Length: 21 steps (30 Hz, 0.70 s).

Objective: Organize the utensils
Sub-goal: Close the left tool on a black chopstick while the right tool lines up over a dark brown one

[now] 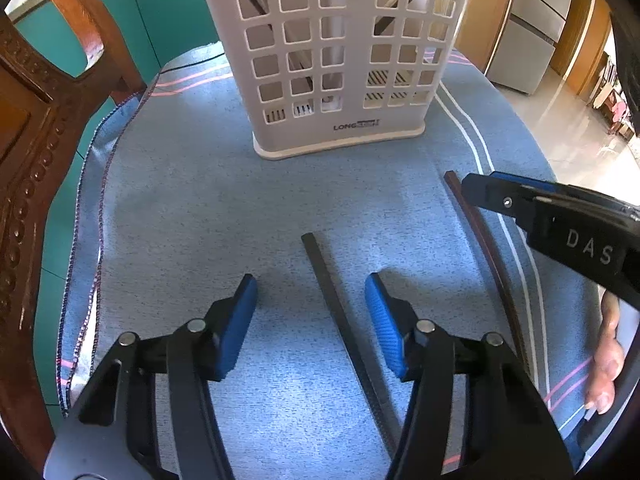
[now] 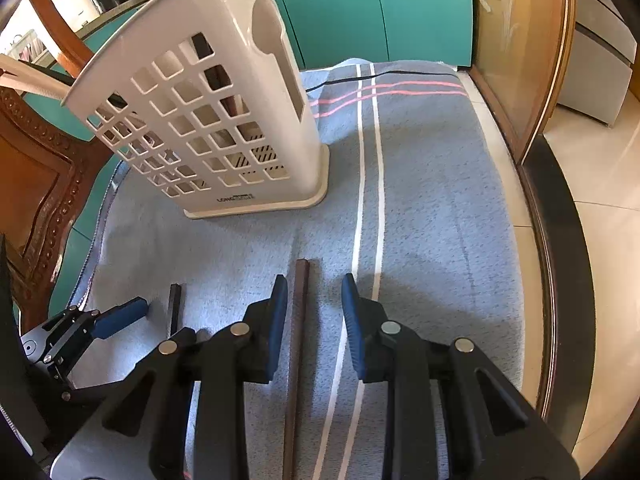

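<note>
A white plastic utensil holder (image 1: 332,52) with a grid of square openings stands upright at the far end of a table covered by a blue cloth (image 1: 192,208) with white and pink stripes. Its base bears the word "LONG" followed by smaller lettering too faint to read. Dark sticks and a pale handle show through the openings; what they are cannot be told. Two dark chopsticks lie flat on the cloth in front of the holder, well apart from it, both with the long axis running from the near edge toward the holder. The left chopstick (image 1: 340,320) lies between the fingers of the left gripper (image 1: 310,300), its blunt end pointing at the holder; the jaws stand half open and neither blue pad touches it. The right chopstick (image 2: 298,340), brownish, lies just beside the white stripes near the right edge of the cloth, between the fingers of the right gripper (image 2: 314,300); those jaws stand narrow but the pads are clear of the stick, the left pad very close to it. The right gripper body carries raised letters "DAS" in the left wrist view. A carved wooden chair (image 1: 28,168) stands at the left edge of the table. A hand (image 1: 608,360) shows behind the right gripper.
</note>
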Tool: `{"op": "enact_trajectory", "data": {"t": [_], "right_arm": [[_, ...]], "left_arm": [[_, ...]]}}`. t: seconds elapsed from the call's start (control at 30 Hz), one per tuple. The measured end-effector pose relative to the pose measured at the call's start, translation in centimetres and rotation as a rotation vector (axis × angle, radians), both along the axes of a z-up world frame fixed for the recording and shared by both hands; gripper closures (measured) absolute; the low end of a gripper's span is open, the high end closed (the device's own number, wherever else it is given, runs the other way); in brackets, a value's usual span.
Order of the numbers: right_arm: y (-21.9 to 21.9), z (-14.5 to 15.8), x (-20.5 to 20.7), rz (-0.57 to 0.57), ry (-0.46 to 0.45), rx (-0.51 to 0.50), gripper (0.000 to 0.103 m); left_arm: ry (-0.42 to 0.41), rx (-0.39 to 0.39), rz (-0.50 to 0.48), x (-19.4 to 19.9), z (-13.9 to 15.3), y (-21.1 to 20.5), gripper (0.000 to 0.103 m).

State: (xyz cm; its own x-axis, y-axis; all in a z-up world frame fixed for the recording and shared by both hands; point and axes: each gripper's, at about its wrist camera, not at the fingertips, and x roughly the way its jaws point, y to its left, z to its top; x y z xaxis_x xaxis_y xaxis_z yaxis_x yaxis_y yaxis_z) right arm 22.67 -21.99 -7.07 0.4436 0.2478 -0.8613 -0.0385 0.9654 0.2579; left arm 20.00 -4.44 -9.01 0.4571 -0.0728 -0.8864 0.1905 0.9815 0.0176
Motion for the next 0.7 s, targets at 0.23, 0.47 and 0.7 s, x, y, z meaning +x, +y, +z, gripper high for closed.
{"op": "enact_trajectory", "data": {"t": [0.23,0.47,0.7], "right_arm": [[0.2,-0.3,-0.1,0.006,0.007,-0.007,0.075],[0.4,-0.3,-0.1,0.008,0.008,-0.007,0.075],[0.5,-0.1,-0.2,0.010,0.004,-0.003,0.075]], "left_arm": [[0.006,-0.024,-0.031,-0.3,0.3,0.4,0.077],[0.023,-0.035,-0.031,0.0,0.5,0.9,0.090],[0.018,-0.050,0.033,0.5,0.7,3.2,0.090]]}}
